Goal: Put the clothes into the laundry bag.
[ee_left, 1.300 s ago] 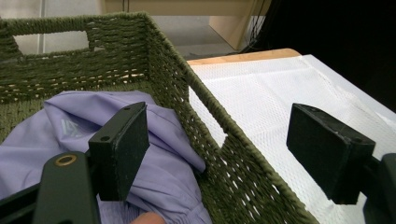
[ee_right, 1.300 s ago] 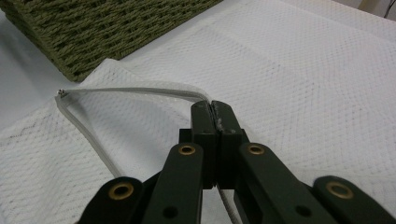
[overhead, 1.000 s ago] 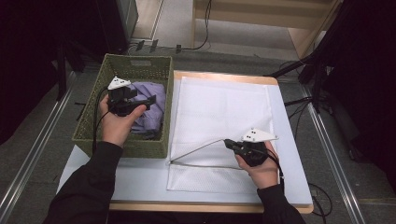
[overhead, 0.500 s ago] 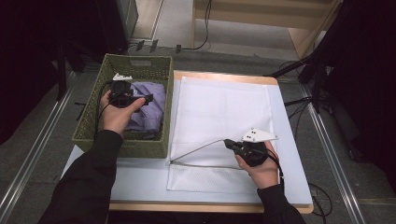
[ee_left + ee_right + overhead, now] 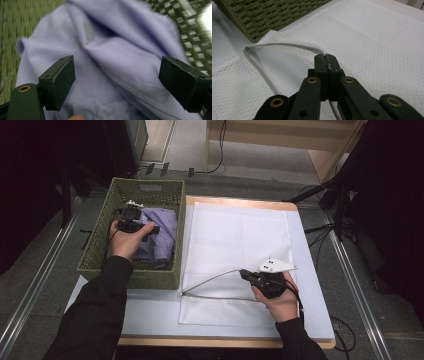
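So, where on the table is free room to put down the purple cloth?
The far half of the white mesh bag, beyond the right tongs, lies bare. A narrow blue table strip runs along the near edge. The green basket is crowded by the purple cloth and the left tongs.

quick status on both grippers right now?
Left gripper: open, jaws wide over the lilac garment in the basket.
Right gripper: closed on the mesh bag's zipper edge.

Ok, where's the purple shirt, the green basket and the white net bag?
purple shirt (image 5: 120, 57), left gripper view, on its creased middle.
green basket (image 5: 150, 190), high view, on its far wall.
white net bag (image 5: 240, 235), high view, on its flat mesh middle.
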The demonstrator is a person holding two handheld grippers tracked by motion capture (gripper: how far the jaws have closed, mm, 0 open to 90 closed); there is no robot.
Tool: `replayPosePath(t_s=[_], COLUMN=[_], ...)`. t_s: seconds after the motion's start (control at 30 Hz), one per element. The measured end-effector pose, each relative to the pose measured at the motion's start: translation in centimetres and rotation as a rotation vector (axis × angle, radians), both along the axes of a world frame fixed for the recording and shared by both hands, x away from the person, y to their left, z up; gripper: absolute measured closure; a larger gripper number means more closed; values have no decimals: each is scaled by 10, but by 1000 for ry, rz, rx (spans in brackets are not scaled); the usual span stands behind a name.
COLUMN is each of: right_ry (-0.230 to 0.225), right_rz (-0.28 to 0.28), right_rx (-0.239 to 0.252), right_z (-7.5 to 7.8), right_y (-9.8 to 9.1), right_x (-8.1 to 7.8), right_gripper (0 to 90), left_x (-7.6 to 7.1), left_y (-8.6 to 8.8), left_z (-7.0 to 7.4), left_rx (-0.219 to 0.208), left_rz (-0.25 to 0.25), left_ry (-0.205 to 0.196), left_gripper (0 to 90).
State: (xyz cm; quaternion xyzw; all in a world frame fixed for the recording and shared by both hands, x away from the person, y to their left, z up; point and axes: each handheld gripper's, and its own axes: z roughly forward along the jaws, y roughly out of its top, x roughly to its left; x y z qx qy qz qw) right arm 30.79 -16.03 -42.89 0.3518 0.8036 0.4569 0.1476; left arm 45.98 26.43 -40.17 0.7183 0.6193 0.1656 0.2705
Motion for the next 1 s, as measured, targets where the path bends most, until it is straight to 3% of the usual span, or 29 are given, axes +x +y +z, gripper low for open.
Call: replayPosePath(t_s=[0.13, 0.27, 0.37, 0.53, 0.63, 0.7, 0.77, 0.8, 0.87, 0.93, 1.0], right_ry=[0, -4, -4, -3, -2, -3, -3, -3, -2, -2, -1], right_rz=[1, 5, 3, 3, 4, 4, 4, 3, 2, 2, 2], right_rx=[1, -2, -3, -4, -5, -6, -5, -5, -6, -8, -5], right_z=[0, -1, -1, -1, -1, -1, -1, -1, -1, -1, -1], right_y=[0, 0, 0, 0, 0, 0, 0, 0, 0, 0, 0], right_x=[0, 0, 0, 0, 0, 0, 1, 1, 1, 1, 1], right_gripper=[900, 900, 900, 900, 900, 900, 900, 900, 900, 900, 900], left_x=[2, 4, 5, 4, 4, 4, 4, 3, 2, 2, 1], left_y=[-1, -4, -8, -11, -13, -16, -21, -26, -30, -30, -30], left_z=[-6, -15, -20, -20, -20, -20, -21, -21, -21, -20, -16], left_rx=[0, 35, 19, -27, -62, -100, -119, -130, -122, -124, -143], left_rz=[6, -16, -33, -63, -101, -155, -213, -265, -314, -330, -317], left_ry=[59, 156, 204, 226, 240, 261, 286, 303, 300, 295, 262], left_gripper=[137, 140, 220, 475, 663, 759, 793, 802, 808, 792, 685])
